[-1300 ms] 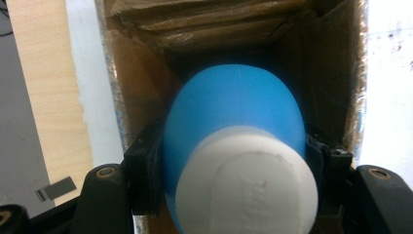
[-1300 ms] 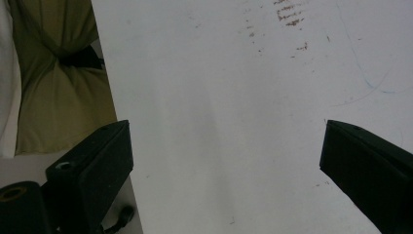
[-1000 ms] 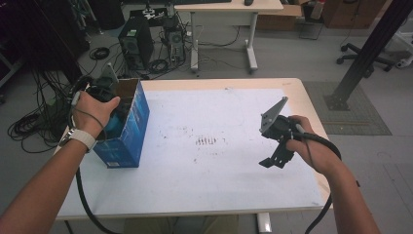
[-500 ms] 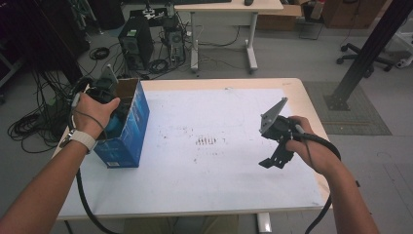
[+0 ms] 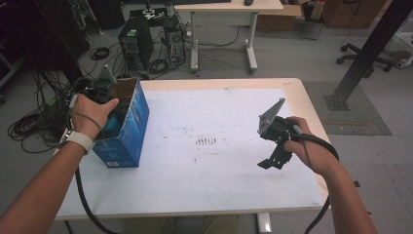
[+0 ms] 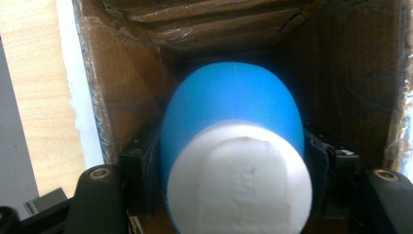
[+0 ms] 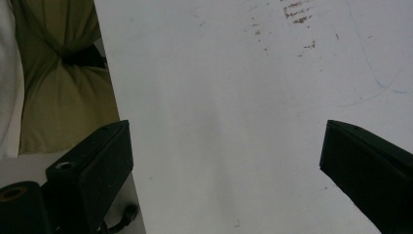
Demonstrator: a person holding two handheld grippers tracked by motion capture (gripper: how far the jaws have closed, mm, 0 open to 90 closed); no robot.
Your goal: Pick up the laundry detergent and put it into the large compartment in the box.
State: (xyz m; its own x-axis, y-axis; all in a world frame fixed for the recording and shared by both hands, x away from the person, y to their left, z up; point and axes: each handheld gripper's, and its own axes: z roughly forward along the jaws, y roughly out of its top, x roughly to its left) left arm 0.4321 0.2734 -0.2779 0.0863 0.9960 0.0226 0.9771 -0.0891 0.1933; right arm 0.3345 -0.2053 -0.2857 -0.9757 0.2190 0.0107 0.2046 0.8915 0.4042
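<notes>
while the left gripper (image 6: 234,195) is deep inside the blue cardboard box (image 5: 127,131), its two black jaws are pressed against the sides of a blue bottle with a white cap (image 6: 234,161), so it is clenched on this bottle. in the left gripper view the bottle lies between the brown inner walls of the box, its white end toward the camera and its blue body pointing to the far bottom of the box. from the high view the box stands at the left edge of the white table (image 5: 219,195), open on its top, and the left hand (image 5: 90,114) reaches into the opening from the left side.

the right gripper (image 5: 272,158) is at the right part of the table, well apart from the box. its jaws stand wide apart with nothing between them; in the right gripper view there is just bare table surface between them, with some small brown marks (image 7: 294,12) farther off. it hangs a little above the table, as far as i can tell.

as for the progress, i judge that the grasp itself is done: the bottle is held firmly. i cannot tell for sure whether the bottle is going in or coming out. if it comes out, the lifting and the placing on the table are left to do; if it goes in, only the release is left.
</notes>
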